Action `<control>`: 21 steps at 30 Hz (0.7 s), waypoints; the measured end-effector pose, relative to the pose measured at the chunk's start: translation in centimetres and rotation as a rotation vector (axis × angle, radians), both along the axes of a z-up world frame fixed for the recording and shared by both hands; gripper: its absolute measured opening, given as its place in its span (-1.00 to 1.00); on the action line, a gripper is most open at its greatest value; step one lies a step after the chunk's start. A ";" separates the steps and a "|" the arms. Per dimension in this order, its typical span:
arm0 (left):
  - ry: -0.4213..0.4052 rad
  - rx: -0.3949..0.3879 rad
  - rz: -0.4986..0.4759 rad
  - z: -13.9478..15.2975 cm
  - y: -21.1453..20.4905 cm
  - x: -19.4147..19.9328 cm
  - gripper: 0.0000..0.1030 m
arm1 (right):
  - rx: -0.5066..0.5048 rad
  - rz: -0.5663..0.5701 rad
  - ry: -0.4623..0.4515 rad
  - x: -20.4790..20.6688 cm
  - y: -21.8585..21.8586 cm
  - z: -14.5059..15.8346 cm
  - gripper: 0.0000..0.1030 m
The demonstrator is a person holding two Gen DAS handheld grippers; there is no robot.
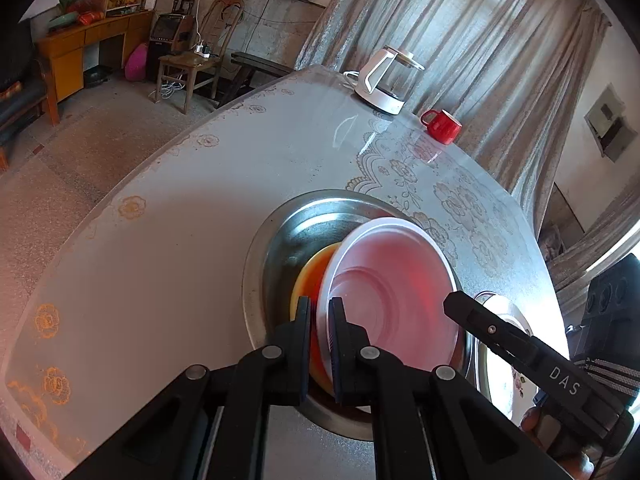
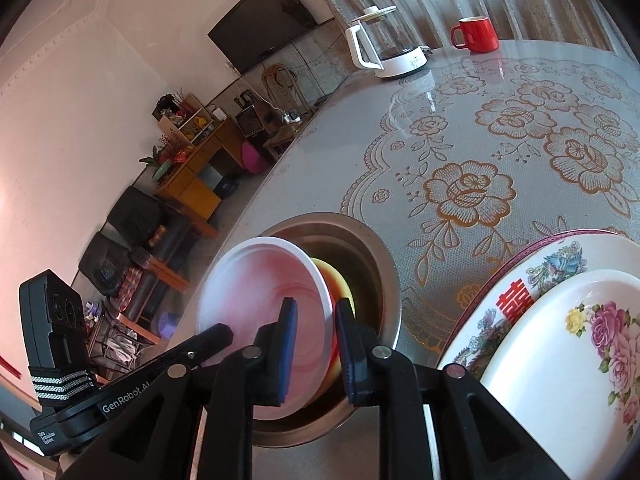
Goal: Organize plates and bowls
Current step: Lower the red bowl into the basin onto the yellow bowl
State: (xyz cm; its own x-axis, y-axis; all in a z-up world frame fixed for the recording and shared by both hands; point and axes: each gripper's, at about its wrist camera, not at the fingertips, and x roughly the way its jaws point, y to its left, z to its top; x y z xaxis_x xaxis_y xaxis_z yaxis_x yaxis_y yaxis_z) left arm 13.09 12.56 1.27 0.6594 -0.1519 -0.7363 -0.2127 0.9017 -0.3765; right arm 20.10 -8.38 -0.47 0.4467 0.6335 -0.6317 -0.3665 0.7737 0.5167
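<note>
A white bowl [image 1: 392, 280] stands tilted on edge inside a steel basin [image 1: 280, 240] on the flowered table. An orange-yellow dish [image 1: 310, 276] sits right behind the bowl. My left gripper [image 1: 320, 310] is shut on the bowl's near rim, with the orange rim pinched in alongside. In the right wrist view the same bowl [image 2: 264, 292] has its rim between the pads of my right gripper [image 2: 316, 310], which stand slightly apart from it. One right finger [image 1: 460, 304] shows beside the bowl. A left finger [image 2: 218, 334] reaches in at the bowl's left side.
Two stacked floral plates, a large one [image 2: 532, 276] under a smaller rose one [image 2: 580, 340], lie right of the basin [image 2: 376, 264]. A glass kettle [image 1: 386, 80] and a red mug [image 1: 442, 126] stand at the table's far edge. The floor drops away to the left.
</note>
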 end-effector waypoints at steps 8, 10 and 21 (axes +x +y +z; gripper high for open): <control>-0.027 0.113 -0.006 -0.1 -0.9 -0.3 -0.84 | -0.069 0.009 -0.032 -0.5 0.7 -0.3 -0.64; -0.031 0.133 -0.009 -0.1 -1.1 -0.2 -0.84 | -0.090 0.009 -0.041 -0.6 1.0 -0.4 -0.68; -0.045 0.240 -0.010 -0.2 -2.1 0.0 -0.82 | -0.174 -0.002 -0.096 -0.9 1.4 -0.3 -0.84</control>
State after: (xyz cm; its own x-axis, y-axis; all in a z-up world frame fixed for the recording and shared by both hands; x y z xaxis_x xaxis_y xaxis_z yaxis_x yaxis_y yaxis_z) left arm 13.09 10.46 1.07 0.6918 0.0173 -0.7219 -0.1915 0.9683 -0.1603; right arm 19.16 -6.94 -0.81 0.5116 0.5176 -0.6858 -0.4061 0.8491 0.3379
